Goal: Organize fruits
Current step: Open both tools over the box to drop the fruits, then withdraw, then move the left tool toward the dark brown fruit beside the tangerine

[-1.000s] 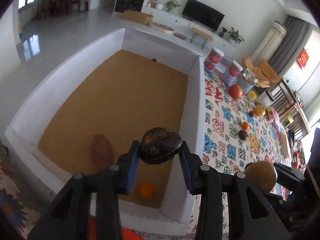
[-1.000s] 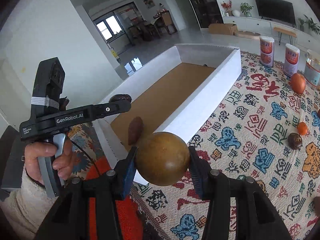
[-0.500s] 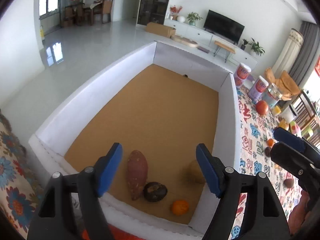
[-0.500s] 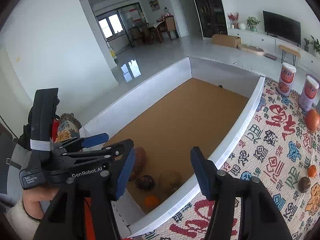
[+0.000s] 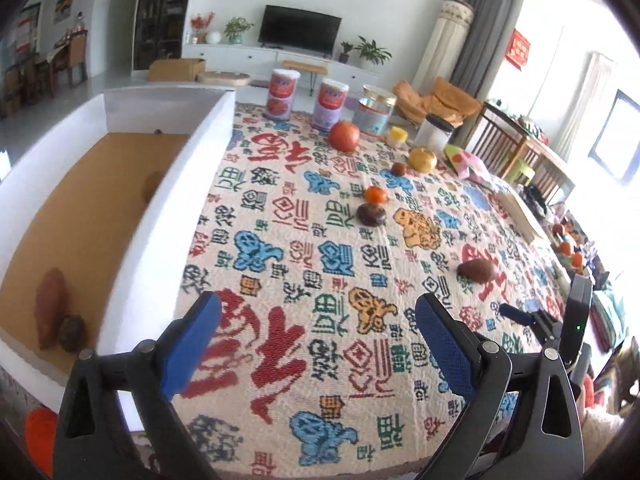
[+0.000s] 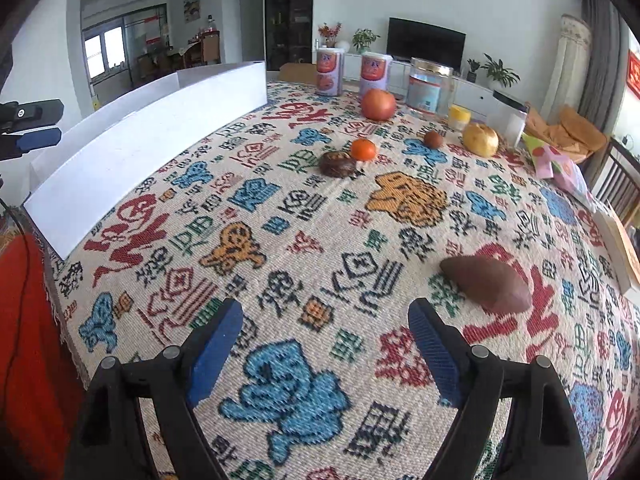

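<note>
Both grippers are open and empty above the patterned tablecloth (image 5: 304, 248). My left gripper (image 5: 318, 344) hovers right of the white box (image 5: 168, 208), which holds a sweet potato (image 5: 50, 306), a dark round fruit (image 5: 72, 332) and a brown fruit (image 5: 151, 186). My right gripper (image 6: 324, 344) faces a sweet potato (image 6: 488, 284) lying just ahead to its right. Farther on the cloth lie a dark fruit (image 6: 338, 164), a small orange (image 6: 363, 149), a small brown fruit (image 6: 433, 139), a yellow fruit (image 6: 480, 140) and a large red fruit (image 6: 378, 105).
Two tall cans (image 6: 330, 66), a glass jar (image 6: 428, 86), a small yellow cup (image 6: 460, 117) and a white container (image 6: 510, 118) stand along the far edge. A colourful packet (image 6: 560, 164) lies at the right. The box wall (image 6: 140, 148) runs along the left.
Both grippers let go of their fruits into the box, opened, and swung right from over the box to above the tablecloth.
</note>
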The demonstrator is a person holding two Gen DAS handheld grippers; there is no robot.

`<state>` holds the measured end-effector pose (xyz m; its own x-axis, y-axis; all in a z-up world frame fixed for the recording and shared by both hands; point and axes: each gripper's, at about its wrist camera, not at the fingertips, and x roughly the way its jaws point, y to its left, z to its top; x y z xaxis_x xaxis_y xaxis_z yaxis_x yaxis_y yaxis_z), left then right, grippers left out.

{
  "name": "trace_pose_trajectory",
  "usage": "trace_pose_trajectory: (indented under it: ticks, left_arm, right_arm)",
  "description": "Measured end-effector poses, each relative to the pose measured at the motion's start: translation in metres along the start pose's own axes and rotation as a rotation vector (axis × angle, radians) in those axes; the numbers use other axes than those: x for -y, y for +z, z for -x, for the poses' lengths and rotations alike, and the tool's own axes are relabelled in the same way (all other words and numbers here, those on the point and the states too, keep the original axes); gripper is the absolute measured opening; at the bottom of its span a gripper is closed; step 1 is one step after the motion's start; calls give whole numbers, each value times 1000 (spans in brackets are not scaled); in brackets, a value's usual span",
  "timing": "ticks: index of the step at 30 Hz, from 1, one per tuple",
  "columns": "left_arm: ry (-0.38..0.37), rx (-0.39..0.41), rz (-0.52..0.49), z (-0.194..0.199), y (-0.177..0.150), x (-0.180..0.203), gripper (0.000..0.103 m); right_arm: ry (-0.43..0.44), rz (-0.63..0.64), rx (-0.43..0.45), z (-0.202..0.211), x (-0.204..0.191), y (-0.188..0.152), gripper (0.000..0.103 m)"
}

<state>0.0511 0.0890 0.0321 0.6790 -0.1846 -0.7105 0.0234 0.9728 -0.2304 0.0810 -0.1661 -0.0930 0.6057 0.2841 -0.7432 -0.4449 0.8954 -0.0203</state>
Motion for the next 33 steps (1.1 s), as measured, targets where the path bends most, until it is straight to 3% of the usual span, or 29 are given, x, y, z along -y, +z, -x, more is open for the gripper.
trace_pose_trajectory:
  ticks: [4, 6, 9, 14, 16, 33]
  left_arm:
    - [-2, -114, -112, -67, -22, 47, 98]
    - [59, -148, -154, -93, -36, 60, 98]
    - [142, -149, -183, -120, -41, 63, 98]
    - [189, -109, -176, -131, -30, 54, 99]
    - [179, -114, -151, -138, -27, 49, 103]
    - [181, -114, -149, -142, -27, 49, 103]
  right_arm:
    - [-144, -181, -14, 5, 73, -38, 85]
    - [-206, -253, -19, 7, 99, -47, 85]
    - [-220, -309, -43, 4, 121, -51, 85]
    - [-230, -303, -64, -5, 125, -48, 89]
    - [-241, -290, -66, -5, 122, -47, 90]
    - [-233, -309, -89, -9, 122, -48, 101]
